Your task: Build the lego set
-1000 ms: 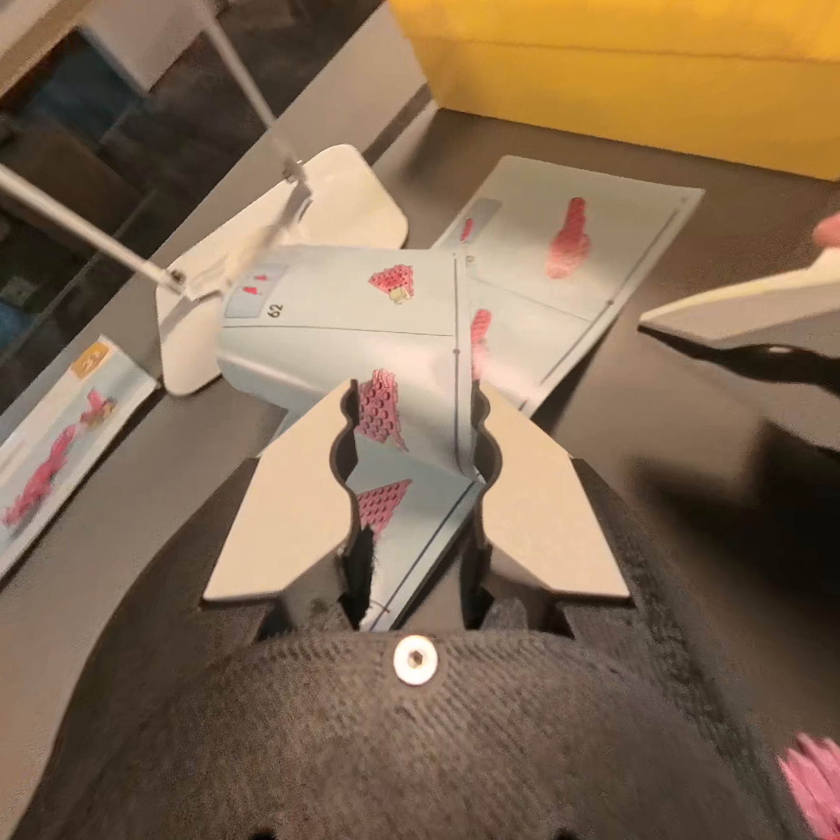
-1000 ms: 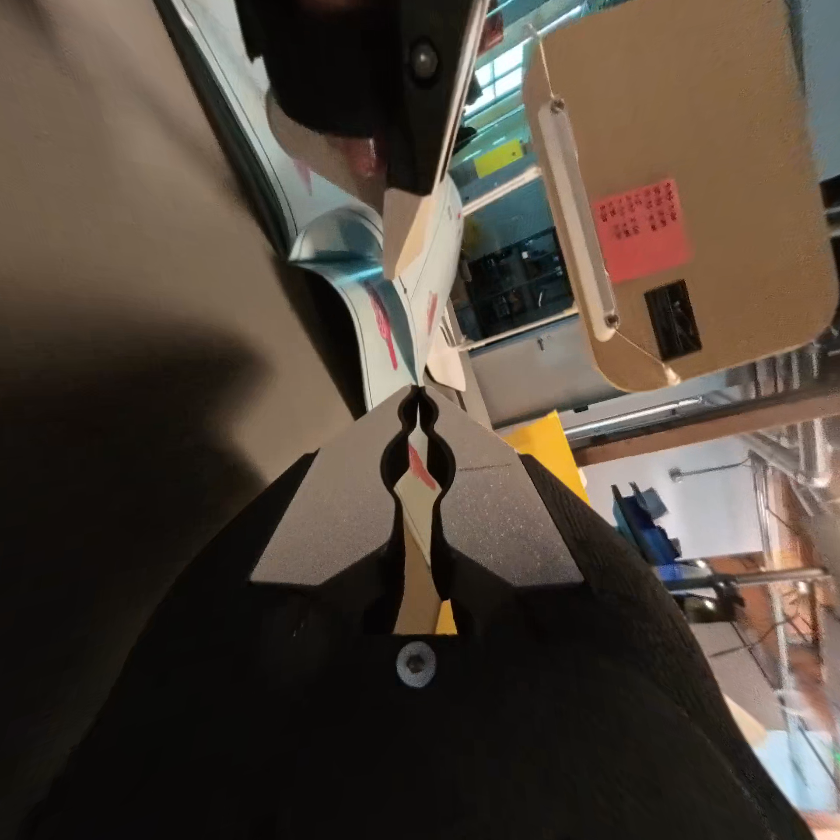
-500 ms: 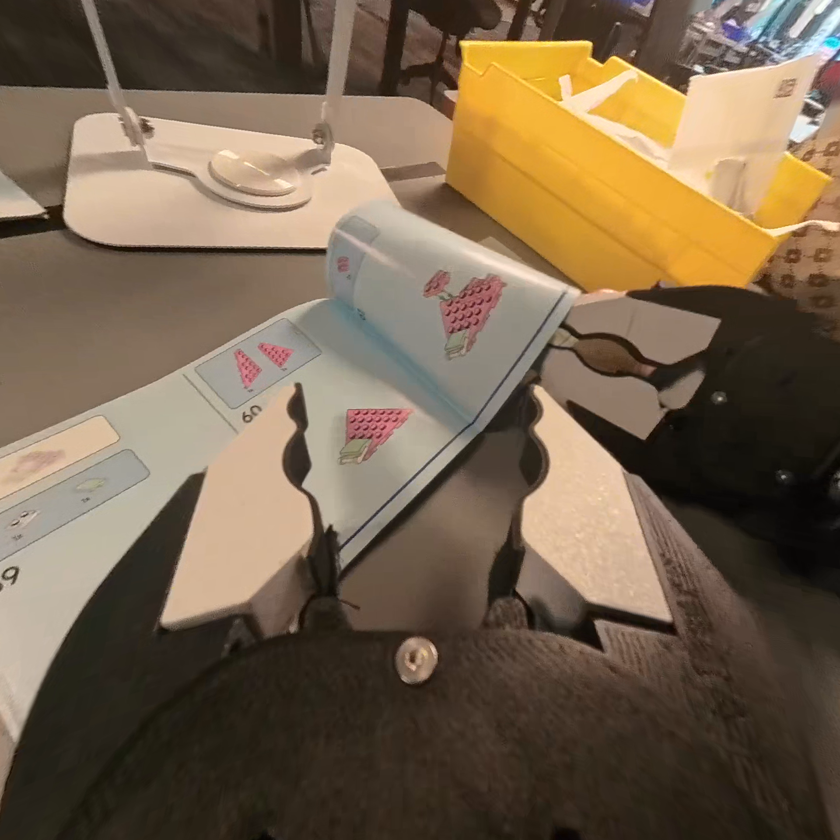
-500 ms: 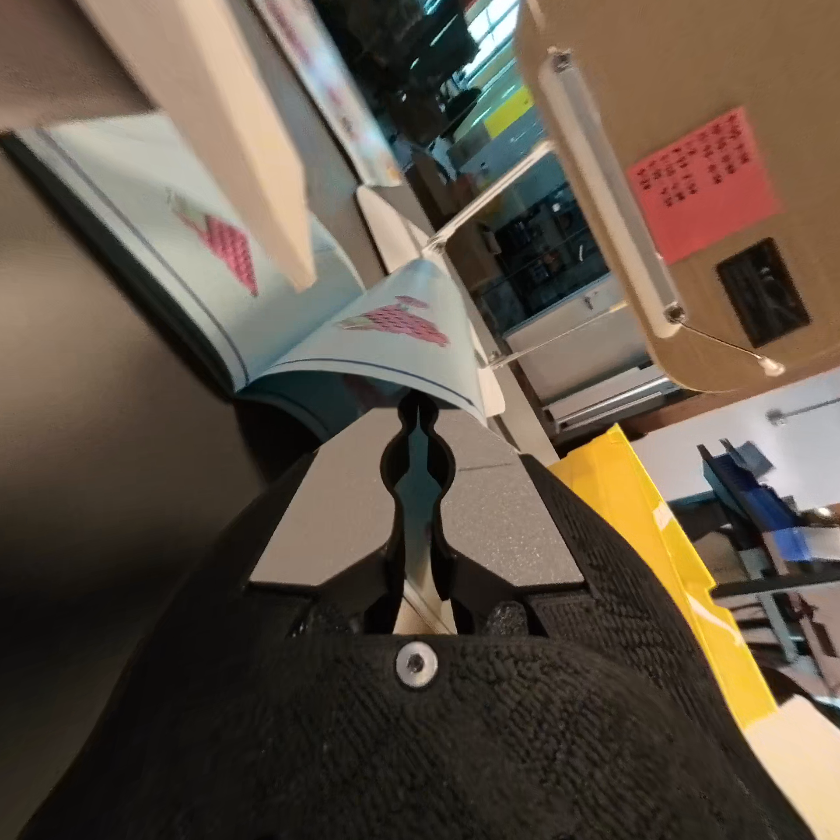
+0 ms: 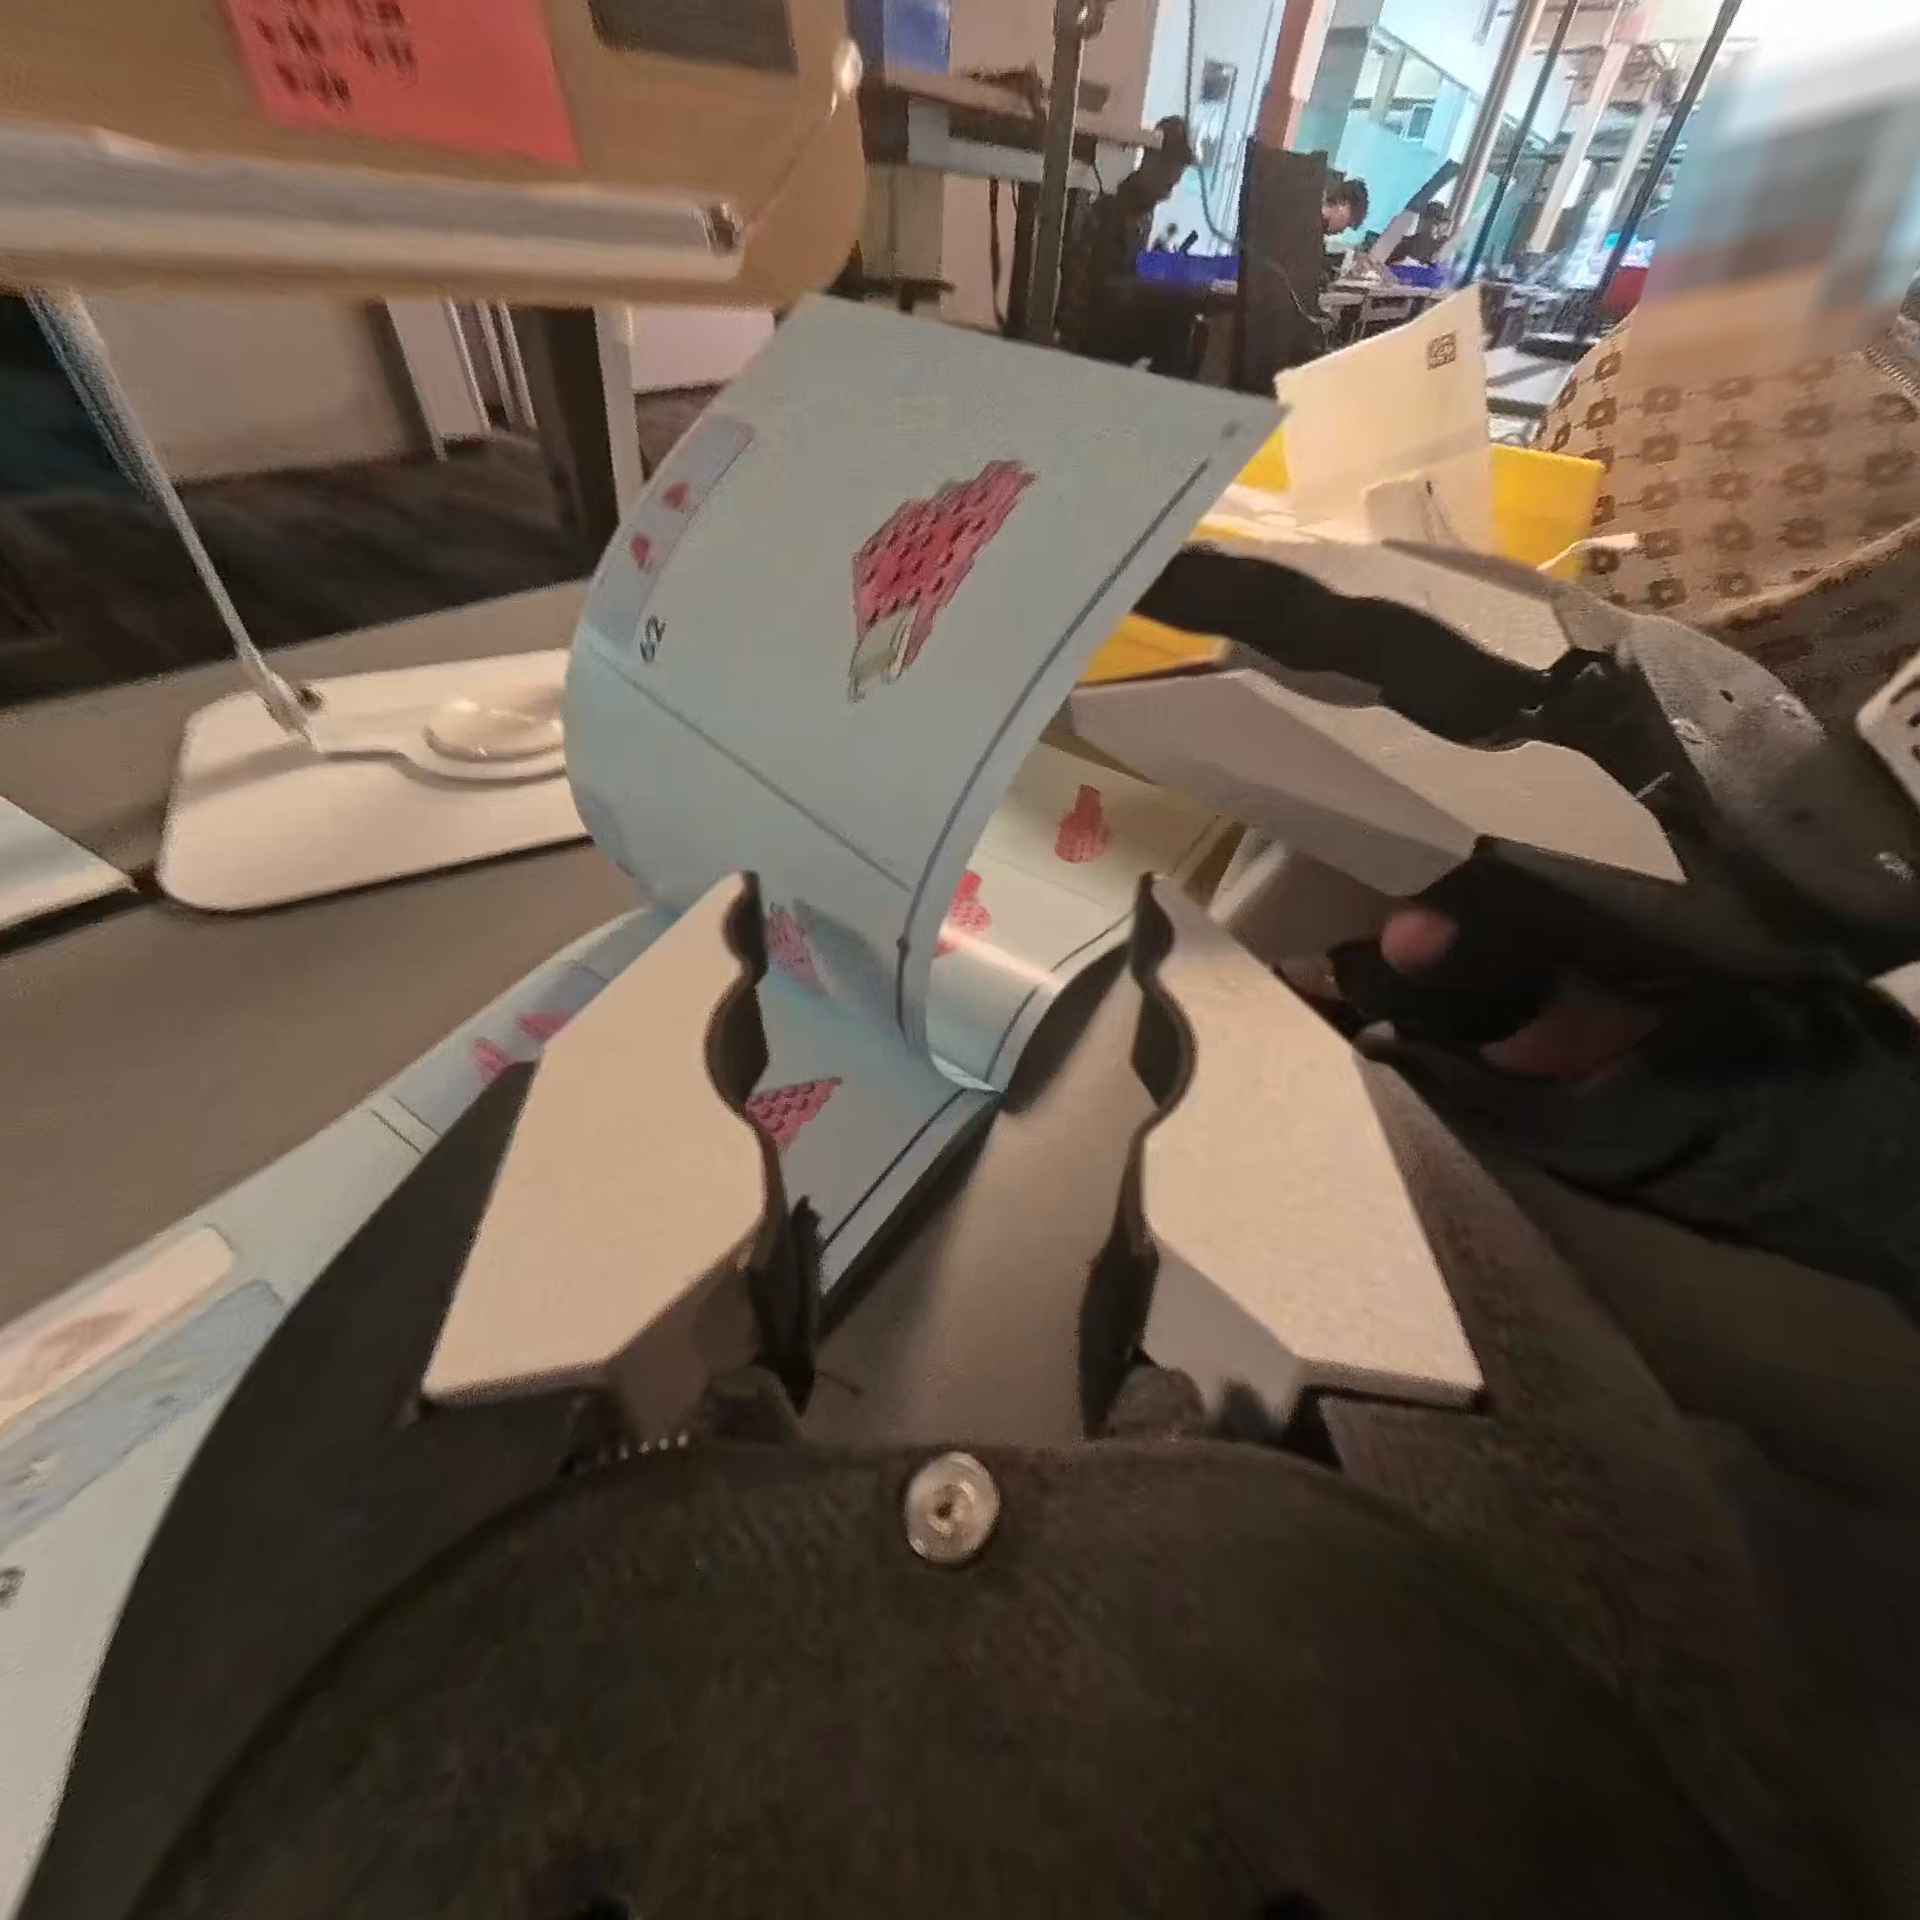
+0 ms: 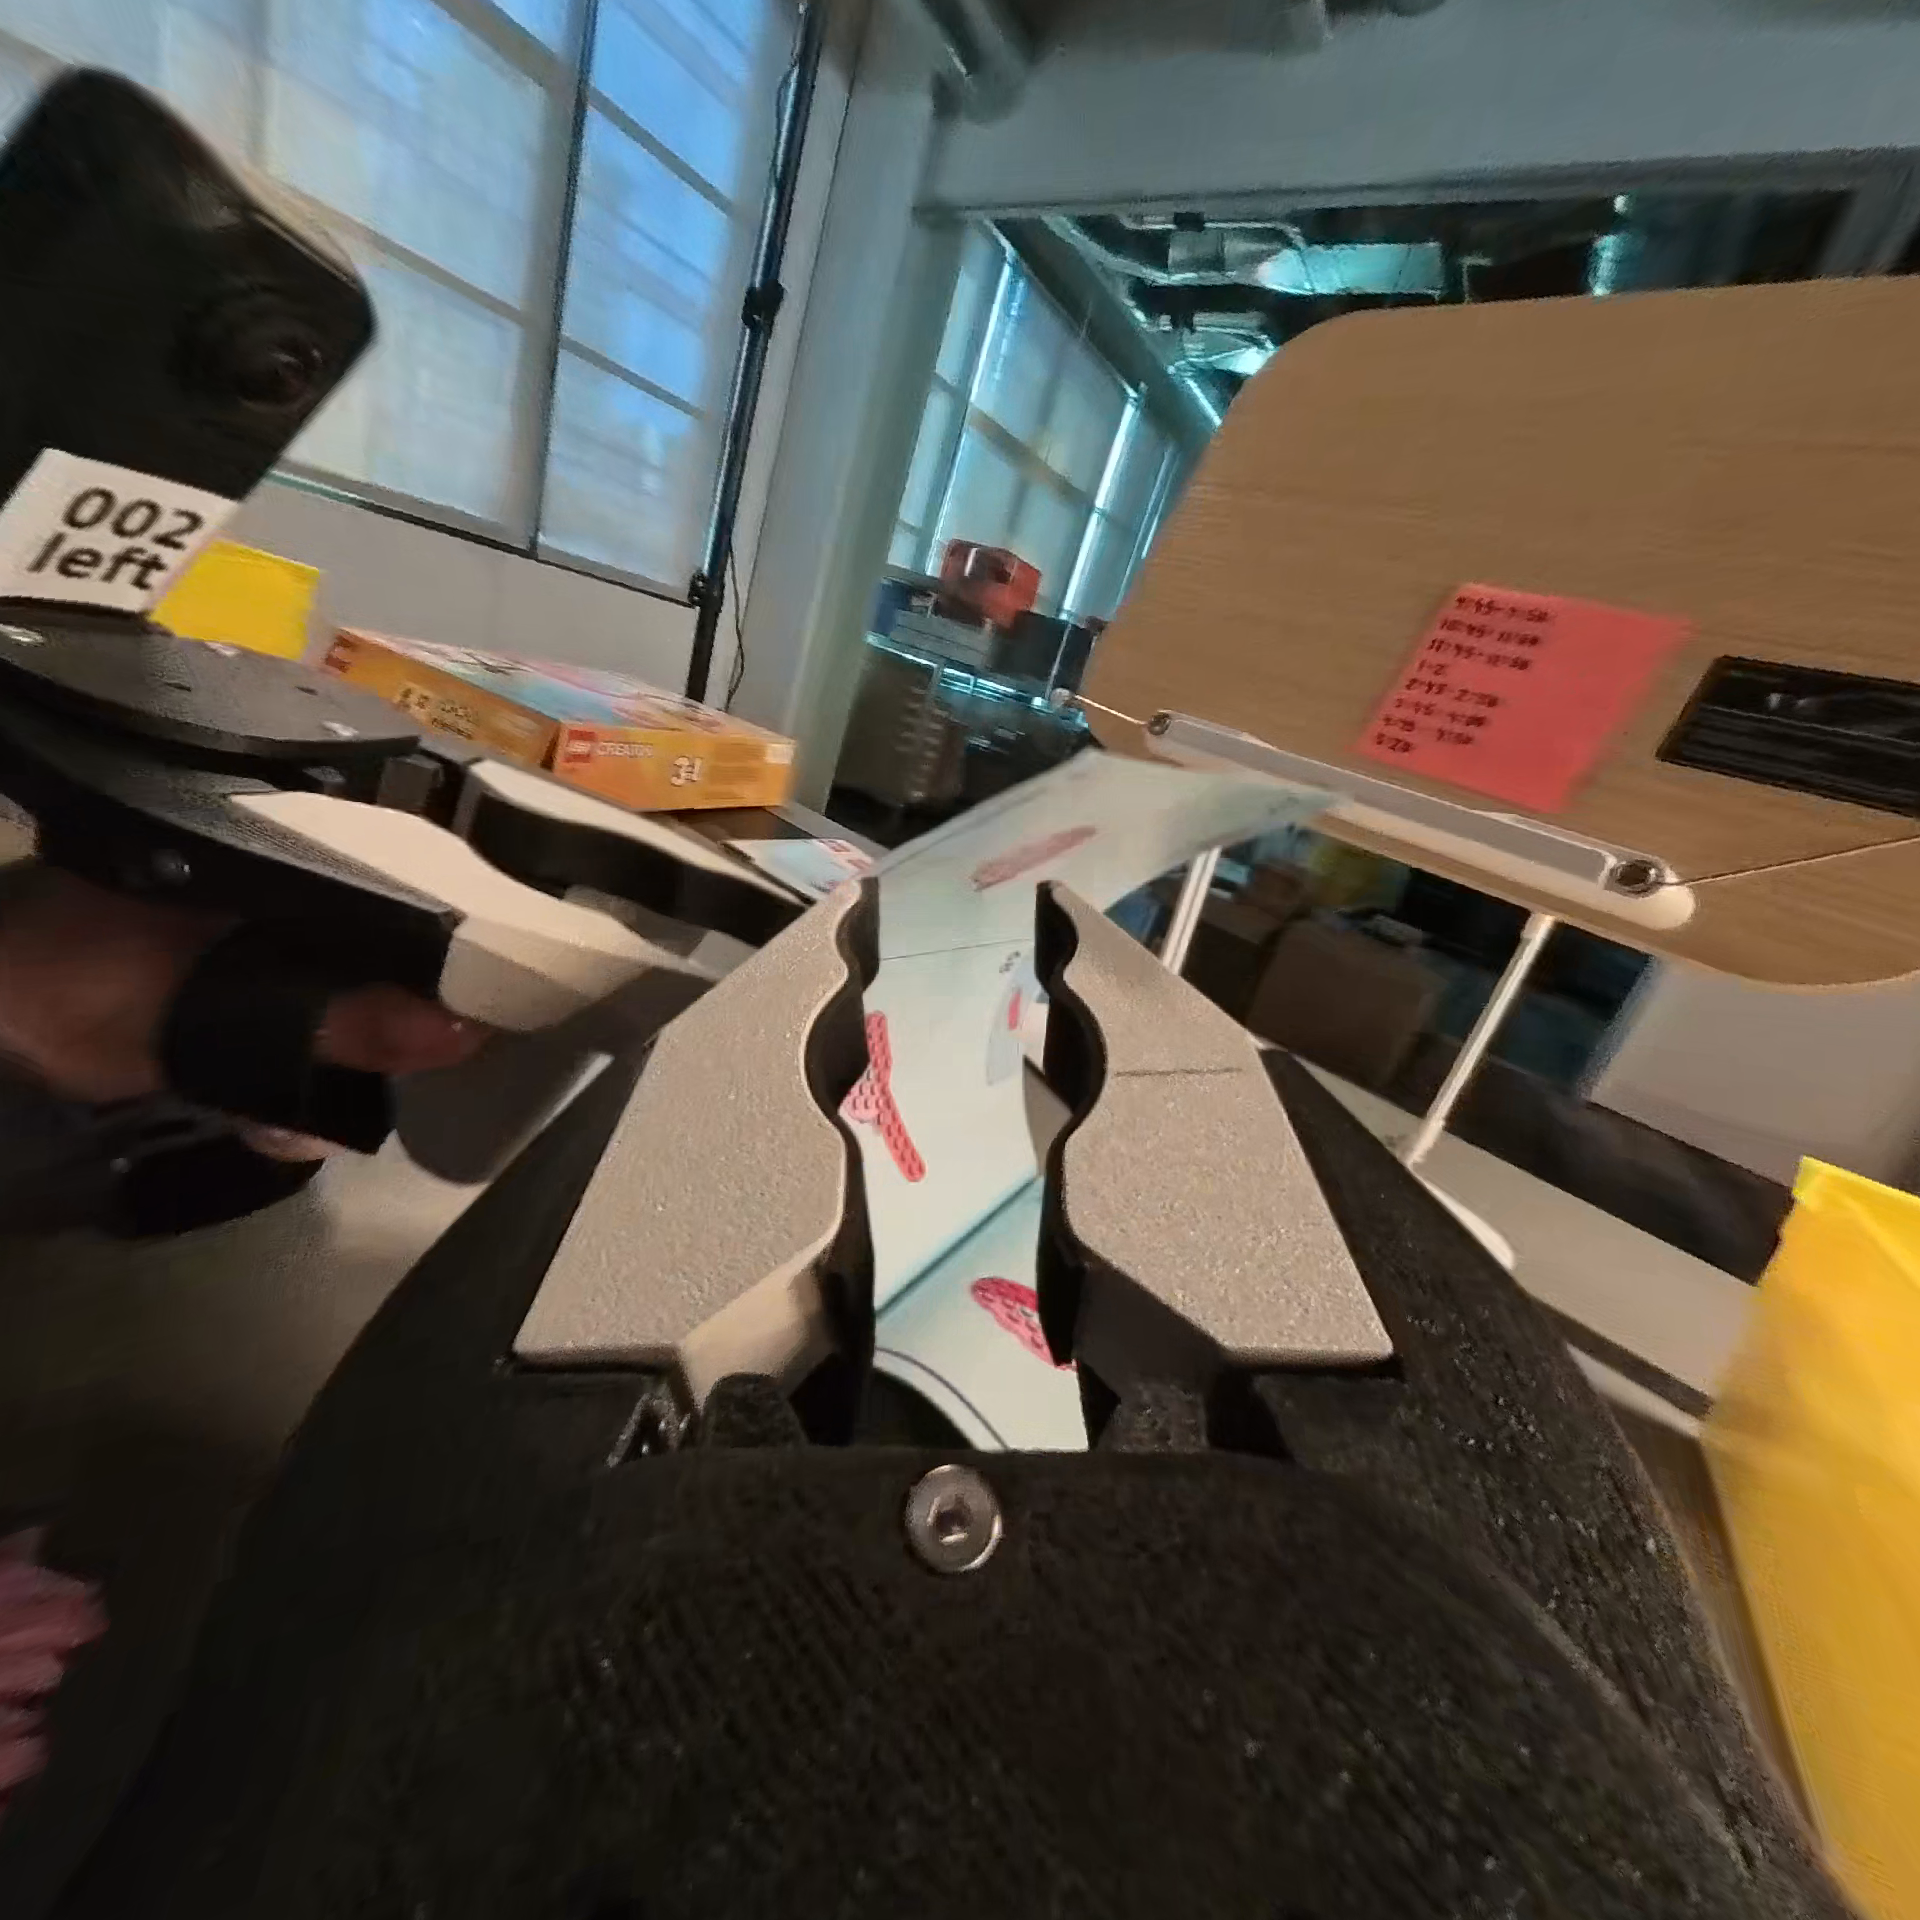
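Note:
A pale blue instruction booklet (image 5: 260, 1299) lies open on the dark table. One of its pages (image 5: 831, 623) stands up in a curl. My left gripper (image 5: 945, 904) is open just above the booklet's near edge, and the foot of the curled page shows between its fingers without being pressed. My right gripper (image 6: 951, 899) is open, and the same page (image 6: 956, 1091) shows in the gap between its fingers, which do not press on it. In the left wrist view the right gripper (image 5: 1117, 655) sits at the page's free edge, jaws apart. The left gripper (image 6: 717, 945) shows open at the left of the right wrist view.
A white stand base (image 5: 364, 769) sits behind the booklet, with a wooden board bearing a red note (image 5: 416, 83) above it. A yellow bin (image 5: 1538, 499) with white paper is at the back right. Orange boxes (image 6: 623, 727) lie farther off. A patterned sleeve (image 5: 1714, 468) is at right. Tip to tip, the grippers are about 5 centimetres apart.
My right gripper, shut on the page's edge in the earlier frames, has lifted the page and opened. My left gripper let the page go, opened wide, then narrowed a little.

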A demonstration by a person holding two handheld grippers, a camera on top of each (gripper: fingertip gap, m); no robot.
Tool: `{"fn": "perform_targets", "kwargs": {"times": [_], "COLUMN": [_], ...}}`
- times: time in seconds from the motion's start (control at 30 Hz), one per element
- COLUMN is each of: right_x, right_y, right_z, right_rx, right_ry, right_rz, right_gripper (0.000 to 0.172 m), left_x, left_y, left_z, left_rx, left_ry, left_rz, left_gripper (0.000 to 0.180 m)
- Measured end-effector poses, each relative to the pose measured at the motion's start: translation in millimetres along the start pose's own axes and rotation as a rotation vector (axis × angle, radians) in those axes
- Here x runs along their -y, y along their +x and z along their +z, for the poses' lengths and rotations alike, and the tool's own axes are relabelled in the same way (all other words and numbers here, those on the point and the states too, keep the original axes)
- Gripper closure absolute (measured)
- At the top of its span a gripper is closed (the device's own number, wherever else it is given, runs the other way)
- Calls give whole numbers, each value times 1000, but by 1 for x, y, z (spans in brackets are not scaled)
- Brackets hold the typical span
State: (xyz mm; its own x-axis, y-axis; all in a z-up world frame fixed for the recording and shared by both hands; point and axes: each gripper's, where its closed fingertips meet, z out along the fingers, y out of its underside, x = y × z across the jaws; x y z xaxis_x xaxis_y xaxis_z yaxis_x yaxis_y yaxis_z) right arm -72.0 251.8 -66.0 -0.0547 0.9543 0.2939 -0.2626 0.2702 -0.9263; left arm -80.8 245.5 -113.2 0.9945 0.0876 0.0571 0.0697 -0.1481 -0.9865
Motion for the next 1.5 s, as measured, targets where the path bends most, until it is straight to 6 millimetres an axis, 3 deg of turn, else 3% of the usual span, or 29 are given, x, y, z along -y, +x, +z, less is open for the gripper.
{"fn": "perform_targets", "kwargs": {"times": [0.17,0.33,0.43,0.6,0.73,0.83,0.93,1.03,1.13,1.2,1.5], "right_x": [2,8,-6,-7,-8,-9,-9,-9,-8,-8,-8], "right_y": [8,17,25,26,22,19,16,15,14,13,14], "right_z": [-3,-6,-4,-4,-3,-2,-2,-1,-2,-2,-2], "right_rx": [5,71,45,35,45,51,60,62,60,60,59], "right_ry": [33,98,41,40,29,20,16,15,16,16,16], "right_rz": [120,431,507,494,470,443,421,407,393,387,388], "right_gripper": [146,150,150,153,154,156,157,158,159,160,161], "left_x": [15,4,-5,-17,-22,-24,-27,-31,-32,-31,-30], "left_y": [-5,-16,-19,-41,-57,-53,-47,-50,-60,-59,-56], "left_z": [-8,-5,0,-2,-10,-18,-31,-39,-42,-43,-40], "left_rx": [76,194,245,386,442,415,387,378,400,389,384], "left_ry": [72,-8,-68,-159,-172,-137,-84,-52,-17,10,3], "left_rz": [97,238,296,242,30,-215,-402,-481,-559,-589,-559], "left_gripper": [142,174,158,133,111,98,97,112,147,161,171]}}
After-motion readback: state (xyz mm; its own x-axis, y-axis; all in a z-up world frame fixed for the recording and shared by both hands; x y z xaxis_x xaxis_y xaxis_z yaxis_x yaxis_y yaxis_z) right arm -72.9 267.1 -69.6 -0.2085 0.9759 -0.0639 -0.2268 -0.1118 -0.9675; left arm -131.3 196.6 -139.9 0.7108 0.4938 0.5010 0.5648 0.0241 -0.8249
